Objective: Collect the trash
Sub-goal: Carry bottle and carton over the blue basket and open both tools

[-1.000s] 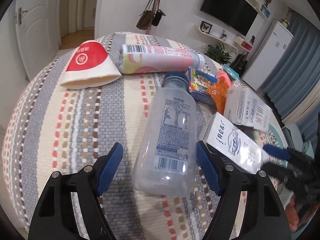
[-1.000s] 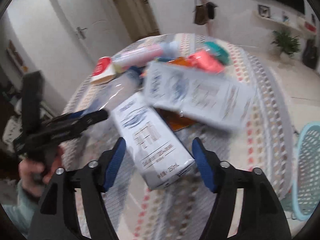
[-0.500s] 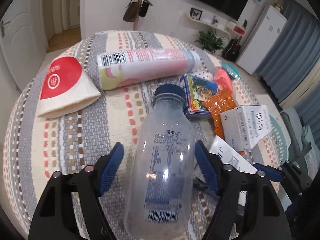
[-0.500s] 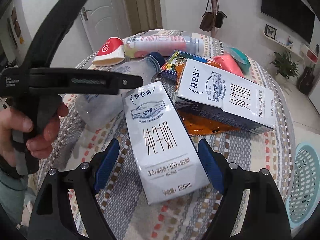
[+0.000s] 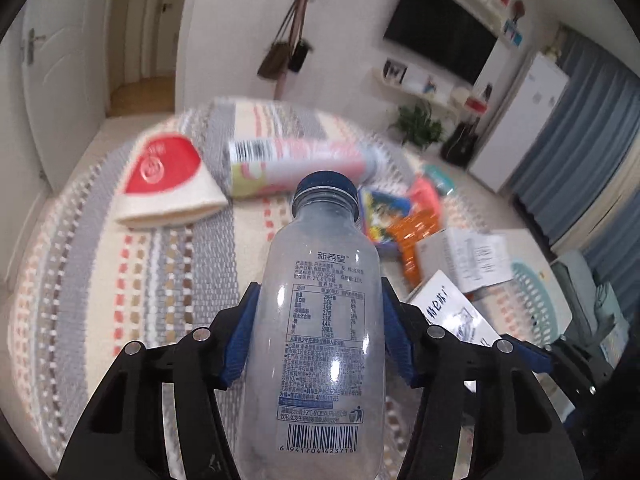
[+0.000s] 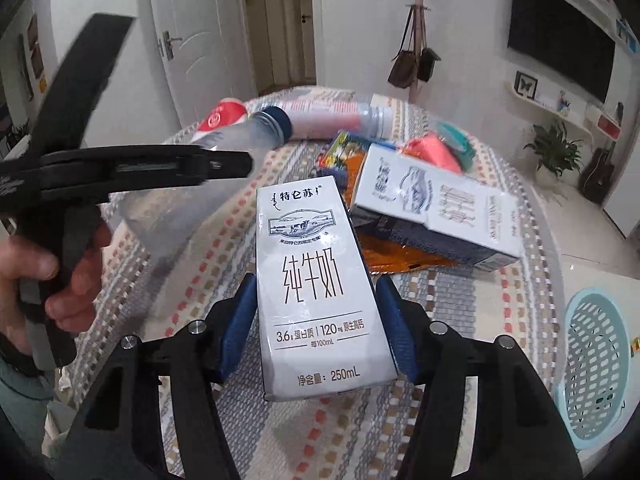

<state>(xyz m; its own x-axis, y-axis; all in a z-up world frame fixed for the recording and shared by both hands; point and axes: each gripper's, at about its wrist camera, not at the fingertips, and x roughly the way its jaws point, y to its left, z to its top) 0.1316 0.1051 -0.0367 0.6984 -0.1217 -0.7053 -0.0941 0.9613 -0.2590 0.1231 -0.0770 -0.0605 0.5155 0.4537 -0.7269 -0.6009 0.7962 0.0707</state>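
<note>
My left gripper [image 5: 318,328] is shut on a clear plastic bottle [image 5: 320,320] with a blue cap, held above the striped table [image 5: 120,280]. My right gripper [image 6: 316,320] is shut on a white 250 mL milk carton [image 6: 312,268], lifted a little off the table [image 6: 460,300]. The left gripper and its bottle [image 6: 192,200] also show at the left of the right wrist view. A light blue basket [image 6: 596,368] stands on the floor to the right of the table.
On the table lie a red and white paper cup [image 5: 168,180], a pink tube-shaped bottle [image 5: 296,160], a second milk carton [image 6: 436,204], an orange wrapper [image 5: 412,236], a colourful small box [image 5: 380,212] and a pink packet [image 6: 428,148].
Both grippers have closed, the left on the bottle and the right on the milk carton, and both items have risen off the table.
</note>
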